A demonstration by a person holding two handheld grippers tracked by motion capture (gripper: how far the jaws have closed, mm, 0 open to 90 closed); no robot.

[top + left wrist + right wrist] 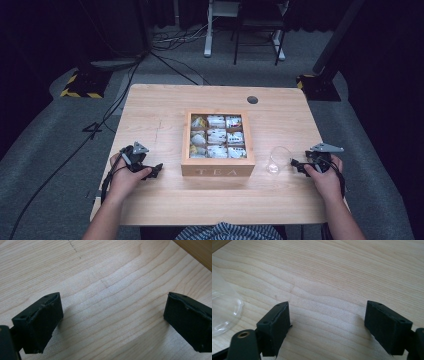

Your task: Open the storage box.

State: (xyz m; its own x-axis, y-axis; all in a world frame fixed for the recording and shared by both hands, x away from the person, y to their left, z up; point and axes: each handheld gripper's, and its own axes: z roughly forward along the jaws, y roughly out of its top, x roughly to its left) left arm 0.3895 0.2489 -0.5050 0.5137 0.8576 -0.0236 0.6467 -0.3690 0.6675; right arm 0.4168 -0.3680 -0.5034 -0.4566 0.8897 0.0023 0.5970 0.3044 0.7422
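Tea box point(218, 171) between gripper-side glass point(278, 160)

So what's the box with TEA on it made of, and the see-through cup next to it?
The tea box looks like wood with a smooth golden finish: faint grain shows, and TEA is marked on its front. The cup looks like clear glass or plastic, I can't tell which: the table shows straight through it, and its rim glints.

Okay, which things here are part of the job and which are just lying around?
Part of the job: tea box with its tea bags, clear glass cup, left gripper, right gripper, both open.
Lying about: cables and stand bases on the floor.
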